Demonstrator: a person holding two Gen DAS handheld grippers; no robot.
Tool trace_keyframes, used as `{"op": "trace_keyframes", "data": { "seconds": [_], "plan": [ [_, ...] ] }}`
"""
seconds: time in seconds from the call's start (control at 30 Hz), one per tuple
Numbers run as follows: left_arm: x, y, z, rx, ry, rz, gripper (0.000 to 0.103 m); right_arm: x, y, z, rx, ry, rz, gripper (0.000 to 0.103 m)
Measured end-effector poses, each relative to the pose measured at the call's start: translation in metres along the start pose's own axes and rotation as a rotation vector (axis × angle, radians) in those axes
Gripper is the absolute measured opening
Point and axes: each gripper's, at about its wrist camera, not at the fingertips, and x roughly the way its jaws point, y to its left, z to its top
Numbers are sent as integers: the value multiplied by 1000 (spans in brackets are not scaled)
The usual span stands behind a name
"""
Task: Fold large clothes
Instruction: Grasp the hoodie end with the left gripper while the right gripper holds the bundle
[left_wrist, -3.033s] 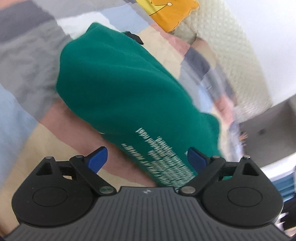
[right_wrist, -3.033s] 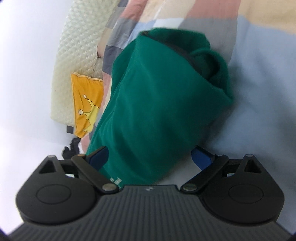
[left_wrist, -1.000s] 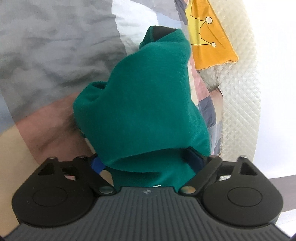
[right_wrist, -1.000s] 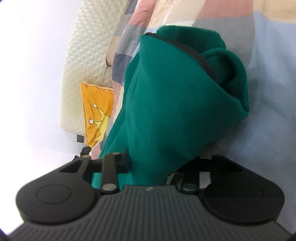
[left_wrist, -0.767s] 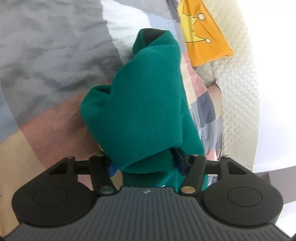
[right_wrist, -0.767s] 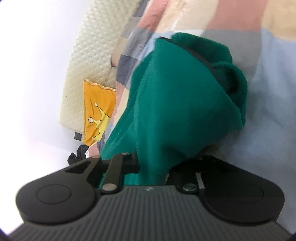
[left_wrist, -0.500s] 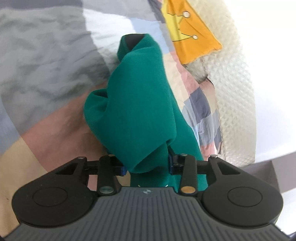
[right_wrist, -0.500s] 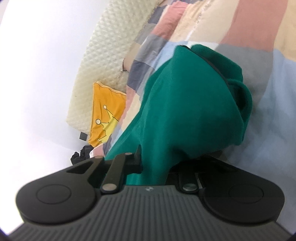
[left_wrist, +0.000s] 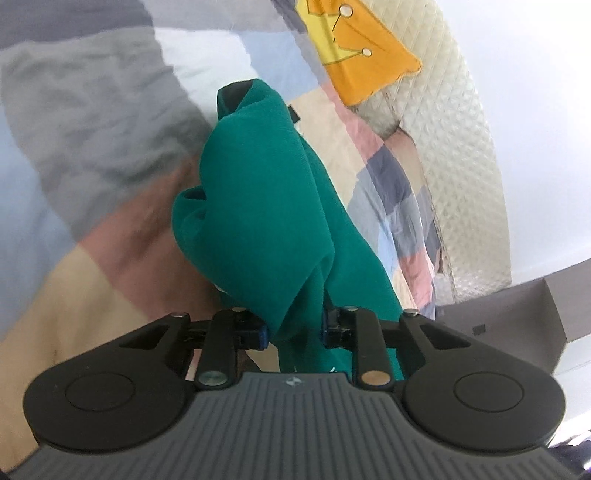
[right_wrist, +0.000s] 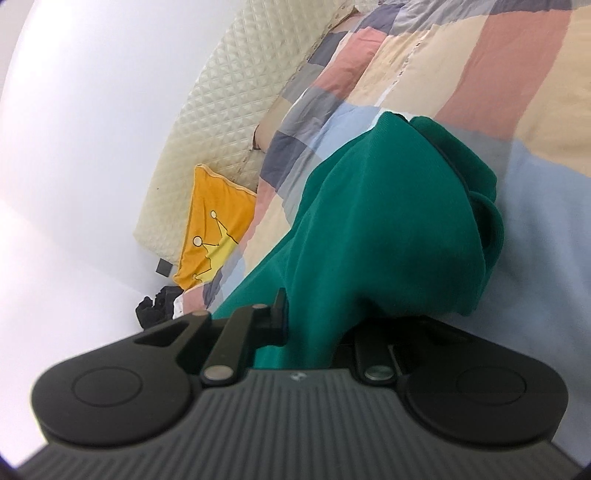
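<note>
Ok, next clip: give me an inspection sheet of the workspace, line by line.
Surface: patchwork bedspread in grey, pink, beige and blue blocks.
Job's things: green garment, bunched and partly lifted, white print hidden near the tongs.
Clutter: orange crown cushion; dark bundle at the bed edge.
Grippers: left tongs shut on the garment; right tongs shut on it too.
Cables: nothing seen.
Surroundings: cream quilted headboard, white wall, grey box.
</note>
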Motion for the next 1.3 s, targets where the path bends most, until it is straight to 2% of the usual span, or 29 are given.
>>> {"op": "trace_keyframes", "data": {
  "seconds": [0.2,0.27,0.33,0.37,0.43,0.53,0.6,0.73,0.87,0.97,1.07,1.1,1.13,1.17,1.23,1.3],
  "plan": [
    [-2,13,-3,-62,39,4,43,5,-4,-1,9,1,-37,18],
    [-2,15,-3,-74,50,6,55,4,-6,0,8,3,-37,18],
    [-4,17,-2,-69,55,36,72,3,-7,0,16,12,-37,18],
    [-5,17,-1,-67,43,53,75,4,-9,0,27,19,-39,18],
    [-9,19,0,-74,40,59,86,3,-13,0,46,25,-38,18],
    [-14,24,-1,-106,44,57,96,5,-12,1,55,27,-39,18],
    [-12,29,-2,-133,48,71,98,7,-11,2,55,28,-41,18],
    [-3,42,-1,-209,64,100,98,8,-14,3,72,34,-43,19],
    [6,58,5,-308,38,61,98,10,-16,3,87,36,-48,19],
    [25,71,6,-414,46,-24,98,12,-17,2,90,34,-54,19],
    [41,73,8,-427,40,-27,95,14,-18,2,94,36,-57,19],
    [41,69,10,-397,28,-17,88,14,-18,2,94,35,-59,19],
    [39,63,12,-354,11,-6,77,15,-16,1,90,32,-62,19],
    [36,54,14,-308,2,10,72,15,-15,1,85,31,-64,19],
    [31,40,14,-242,-6,45,53,15,-11,0,77,25,-67,19],
    [26,30,12,-179,-25,59,46,13,-9,1,80,19,-52,19]
  ]
}}
